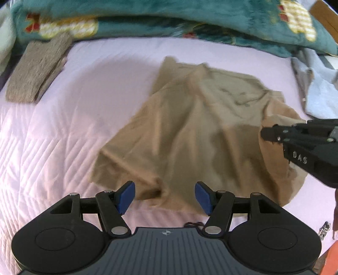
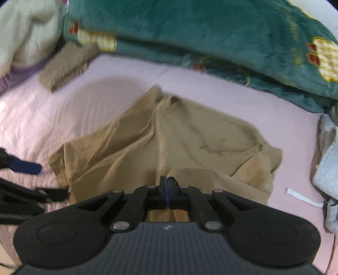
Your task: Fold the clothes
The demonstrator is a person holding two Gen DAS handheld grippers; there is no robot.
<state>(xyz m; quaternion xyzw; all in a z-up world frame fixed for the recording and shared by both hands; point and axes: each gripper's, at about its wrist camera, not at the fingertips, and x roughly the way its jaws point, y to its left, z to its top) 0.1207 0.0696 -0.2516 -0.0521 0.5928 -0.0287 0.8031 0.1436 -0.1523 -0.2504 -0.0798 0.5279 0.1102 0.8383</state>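
Note:
A tan shirt (image 1: 190,127) lies rumpled on the pink quilted bed (image 1: 52,148), also seen as the tan shirt (image 2: 169,135) in the right wrist view. My left gripper (image 1: 164,195) is open, its blue pads straddling the shirt's near edge without holding it. My right gripper (image 2: 168,186) is shut on a lifted fold of the shirt's near right part; from the left wrist view the right gripper (image 1: 266,133) enters from the right with cloth bunched at its tips. The left gripper (image 2: 27,167) shows at the left edge of the right wrist view.
A folded brown knit garment (image 1: 36,69) lies at the back left of the bed. A teal patterned blanket (image 1: 169,19) is piled along the far side. Grey clothing (image 1: 316,88) is heaped at the right edge. A white strip (image 2: 304,197) lies on the bed (image 2: 42,118).

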